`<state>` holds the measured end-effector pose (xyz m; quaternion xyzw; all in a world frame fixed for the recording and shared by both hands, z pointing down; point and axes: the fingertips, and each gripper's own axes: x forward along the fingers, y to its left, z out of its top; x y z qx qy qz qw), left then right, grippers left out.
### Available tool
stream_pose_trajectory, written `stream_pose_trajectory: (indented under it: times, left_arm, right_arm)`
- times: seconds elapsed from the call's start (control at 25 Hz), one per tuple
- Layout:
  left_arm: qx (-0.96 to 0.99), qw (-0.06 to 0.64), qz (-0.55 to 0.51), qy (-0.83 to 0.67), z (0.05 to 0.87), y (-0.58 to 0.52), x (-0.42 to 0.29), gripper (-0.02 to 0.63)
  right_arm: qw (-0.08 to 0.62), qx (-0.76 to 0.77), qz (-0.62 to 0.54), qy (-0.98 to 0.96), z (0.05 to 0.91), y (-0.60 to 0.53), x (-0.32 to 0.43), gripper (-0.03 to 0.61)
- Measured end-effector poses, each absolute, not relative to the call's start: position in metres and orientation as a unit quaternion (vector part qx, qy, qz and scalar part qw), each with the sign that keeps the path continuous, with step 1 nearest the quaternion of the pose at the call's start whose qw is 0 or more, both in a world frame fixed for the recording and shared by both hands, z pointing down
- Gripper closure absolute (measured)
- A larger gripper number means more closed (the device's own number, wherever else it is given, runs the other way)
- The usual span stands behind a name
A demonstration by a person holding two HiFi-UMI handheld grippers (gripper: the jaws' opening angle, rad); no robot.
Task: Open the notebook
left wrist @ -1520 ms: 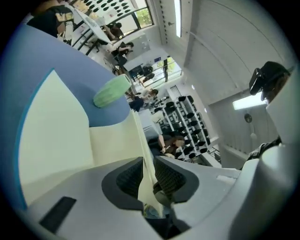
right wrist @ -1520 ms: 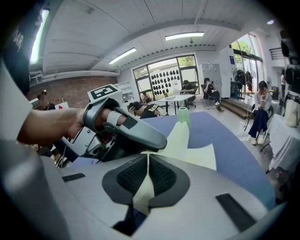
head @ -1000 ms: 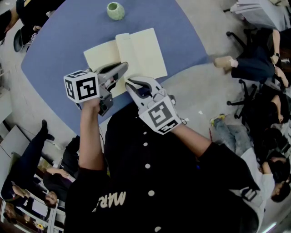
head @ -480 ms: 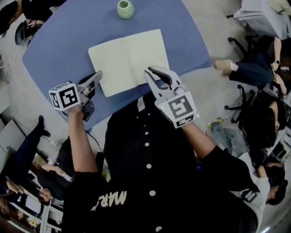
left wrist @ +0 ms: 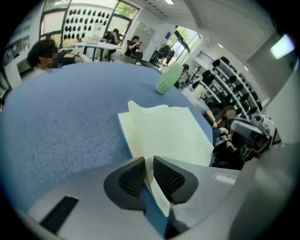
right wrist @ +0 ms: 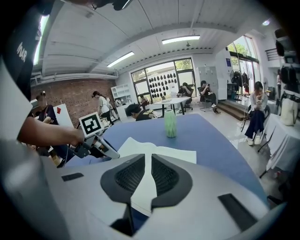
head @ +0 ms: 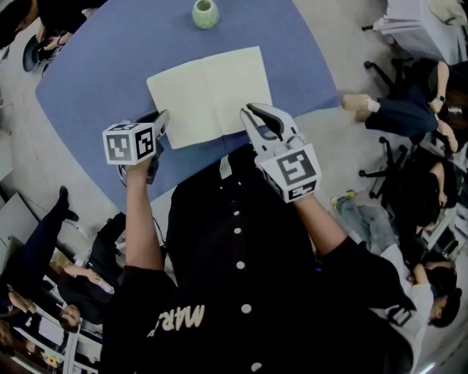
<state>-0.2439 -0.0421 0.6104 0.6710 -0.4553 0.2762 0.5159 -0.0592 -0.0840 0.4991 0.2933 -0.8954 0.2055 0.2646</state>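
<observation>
Head view: I'm looking down over a black buttoned shirt [head: 234, 256] at the blue table [head: 95, 66]. The notebook [head: 212, 91] lies open and flat on it, cream pages up, at 12 o'clock from my chest. A small green vase [head: 205, 13] stands beyond it, at the notebook's 12 o'clock and apart from it. My left gripper [head: 161, 120] sits at the notebook's 8 o'clock corner, its marker cube [head: 130, 142] toward me. My right gripper [head: 252, 111] has its tip over the page edge at the notebook's 5 o'clock. People sit on chairs around the table's rim.

Left gripper view: the claw is opening. The pads stand a narrow slit apart, and the near corner of the notebook, a cream page with a blue cover edge under it, sits in that slit without being squeezed. The rest of the open spread runs away toward 1 o'clock, with the vase past it at 12 o'clock.

Right gripper view: this claw is almost together, with only a thin gap between the pads. The notebook's near corner shows through that gap, lying flat on the table below the jaws; the pads do not pinch it. The left gripper reaches in at 9 o'clock, its tip at the far page corner. The vase stands upright at 12 o'clock.
</observation>
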Motion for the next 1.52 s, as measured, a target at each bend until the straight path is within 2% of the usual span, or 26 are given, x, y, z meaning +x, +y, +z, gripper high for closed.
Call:
stream_pose_trajectory:
  times: [0.12, 0.32, 0.4, 0.44, 0.52, 0.6, 0.76, 0.96, 1.28, 1.52]
  left_arm:
    - [0.677, 0.451, 0.342, -0.470, 0.612, -0.042, -0.246, 0.537]
    - [0.677, 0.308, 0.452, -0.492, 0.609, -0.047, -0.250, 0.453]
    - [0.682, 0.262, 0.470, -0.495, 0.604, -0.047, -0.247, 0.462]
    - [0.687, 0.249, 0.466, -0.498, 0.600, -0.046, -0.245, 0.493]
    - [0.705, 0.236, 0.432, -0.510, 0.585, -0.044, -0.239, 0.554]
    - [0.728, 0.221, 0.383, -0.524, 0.564, -0.045, -0.232, 0.606]
    - [0.767, 0.202, 0.252, -0.555, 0.504, -0.049, -0.220, 0.611]
    - [0.785, 0.143, 0.095, -0.595, 0.397, -0.054, -0.216, 0.611]
    - [0.776, 0.007, 0.006, -0.631, 0.268, -0.031, -0.213, 0.611]
    - [0.755, -0.037, -0.037, -0.654, 0.215, -0.005, -0.223, 0.611]
  right_arm:
    - [0.263, 0.298, 0.200, -0.896, 0.496, -0.086, -0.058, 0.525]
    - [0.258, 0.302, 0.201, -0.896, 0.492, -0.086, -0.052, 0.509]
    - [0.241, 0.299, 0.200, -0.901, 0.487, -0.087, -0.049, 0.502]
    - [0.225, 0.297, 0.199, -0.907, 0.483, -0.088, -0.047, 0.499]
    - [0.194, 0.296, 0.198, -0.914, 0.471, -0.093, -0.044, 0.500]
    - [0.170, 0.302, 0.189, -0.919, 0.455, -0.100, -0.041, 0.531]
    - [0.130, 0.320, 0.160, -0.925, 0.421, -0.113, -0.032, 0.588]
    - [0.073, 0.330, 0.117, -0.934, 0.366, -0.125, -0.017, 0.592]
    - [0.019, 0.351, 0.023, -0.936, 0.286, -0.124, 0.005, 0.578]
    - [-0.024, 0.373, 0.001, -0.927, 0.241, -0.123, 0.026, 0.578]
